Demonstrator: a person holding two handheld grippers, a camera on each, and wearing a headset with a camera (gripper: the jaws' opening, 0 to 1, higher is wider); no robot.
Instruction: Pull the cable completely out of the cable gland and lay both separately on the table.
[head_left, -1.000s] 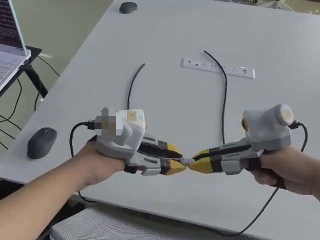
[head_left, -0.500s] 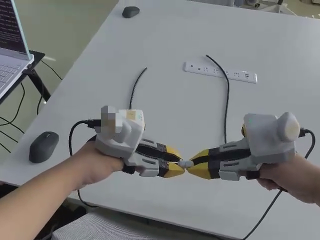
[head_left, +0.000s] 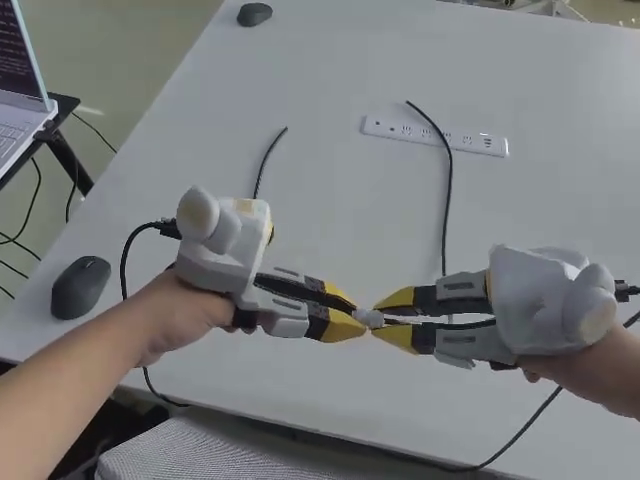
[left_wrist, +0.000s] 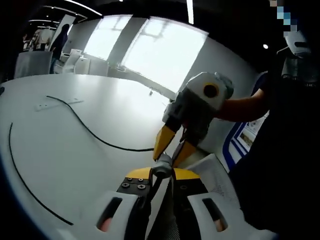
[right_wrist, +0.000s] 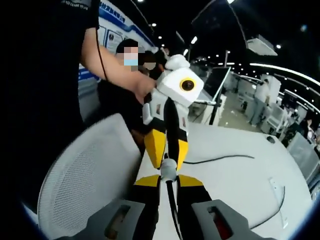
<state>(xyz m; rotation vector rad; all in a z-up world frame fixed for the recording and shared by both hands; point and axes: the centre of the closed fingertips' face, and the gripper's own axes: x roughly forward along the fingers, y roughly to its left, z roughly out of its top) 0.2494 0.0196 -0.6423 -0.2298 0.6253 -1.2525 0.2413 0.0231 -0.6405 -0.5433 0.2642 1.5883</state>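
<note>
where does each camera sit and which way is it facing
head view: on the headset, looking down at the table; both arms, left claw and right claw show.
left gripper view: on the left claw, facing the right claw; own jaws below.
right gripper view: on the right claw, facing the left claw and the person's torso.
shared: both gripper views see the cable gland.

Soft, even daylight lights the table (head_left: 330, 60), windows (left_wrist: 160, 50) blow out white, and fisheye edges bend.
</note>
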